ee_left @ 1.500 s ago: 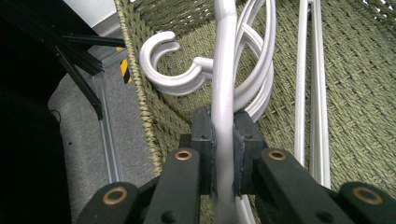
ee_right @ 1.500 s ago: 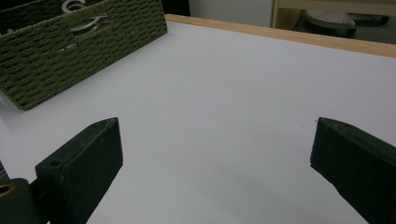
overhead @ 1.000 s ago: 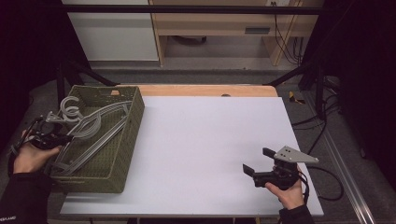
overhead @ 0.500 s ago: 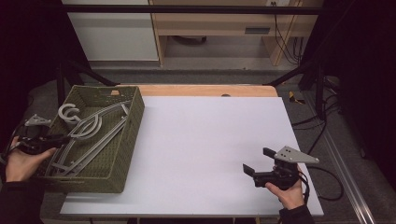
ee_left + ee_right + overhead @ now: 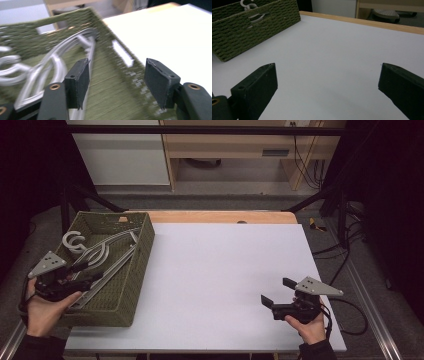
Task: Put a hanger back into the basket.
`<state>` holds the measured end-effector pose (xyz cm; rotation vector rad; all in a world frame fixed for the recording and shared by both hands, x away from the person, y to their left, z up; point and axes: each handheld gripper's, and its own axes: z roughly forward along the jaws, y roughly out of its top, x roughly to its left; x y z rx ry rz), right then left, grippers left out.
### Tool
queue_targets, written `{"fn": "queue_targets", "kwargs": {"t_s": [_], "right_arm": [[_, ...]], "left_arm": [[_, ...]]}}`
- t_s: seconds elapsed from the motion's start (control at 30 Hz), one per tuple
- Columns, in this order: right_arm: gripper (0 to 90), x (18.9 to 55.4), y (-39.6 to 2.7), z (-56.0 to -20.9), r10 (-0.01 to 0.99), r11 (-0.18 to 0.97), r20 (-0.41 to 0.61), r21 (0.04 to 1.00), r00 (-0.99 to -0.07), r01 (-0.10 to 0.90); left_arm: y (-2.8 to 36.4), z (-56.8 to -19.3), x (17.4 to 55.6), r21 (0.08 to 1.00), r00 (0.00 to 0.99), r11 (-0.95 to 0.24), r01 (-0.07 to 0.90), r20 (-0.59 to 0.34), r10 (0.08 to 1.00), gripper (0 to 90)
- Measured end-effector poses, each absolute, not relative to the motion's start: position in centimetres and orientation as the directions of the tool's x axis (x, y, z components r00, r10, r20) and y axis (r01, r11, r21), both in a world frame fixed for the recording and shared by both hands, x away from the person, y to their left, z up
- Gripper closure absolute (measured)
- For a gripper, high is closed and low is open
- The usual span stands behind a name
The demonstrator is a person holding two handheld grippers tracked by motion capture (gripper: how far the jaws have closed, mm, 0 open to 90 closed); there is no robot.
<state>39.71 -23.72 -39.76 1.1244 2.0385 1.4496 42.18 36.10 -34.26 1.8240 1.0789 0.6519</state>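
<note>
White counter [image 5: 225, 280], dark room behind. At its left edge, green woven basket [image 5: 131, 285] holding grey hangers [image 5: 102, 252]. Left claw [image 5: 117, 82] just opened, empty, above the basket floor. Right claw [image 5: 274, 292] wide open near the right front corner. Next, probably: closing on a hanger.

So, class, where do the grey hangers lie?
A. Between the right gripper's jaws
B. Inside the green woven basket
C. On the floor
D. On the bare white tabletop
B: the grey hangers lie inside the green woven basket at the table's left side.
</note>
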Motion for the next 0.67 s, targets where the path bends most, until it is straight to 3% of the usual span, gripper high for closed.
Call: {"fn": "queue_targets", "kwargs": {"t_s": [0.4, 0.67], "right_arm": [[2.2, 39.6, -24.2, -39.7, 0.804, 0.116, 0.134, 0.920, -0.579, 0.373], [2.2, 39.5, -24.5, -39.9, 0.809, 0.112, 0.134, 0.921, -0.572, 0.373]], "left_arm": [[30.6, -35.6, 39.8, 0.918, 0.608, -0.205, 0.339, -0.047, 0.793, 20.2], [29.3, -37.4, 39.1, 0.919, 0.616, -0.189, 0.347, -0.071, 0.785, 12.7]]}}
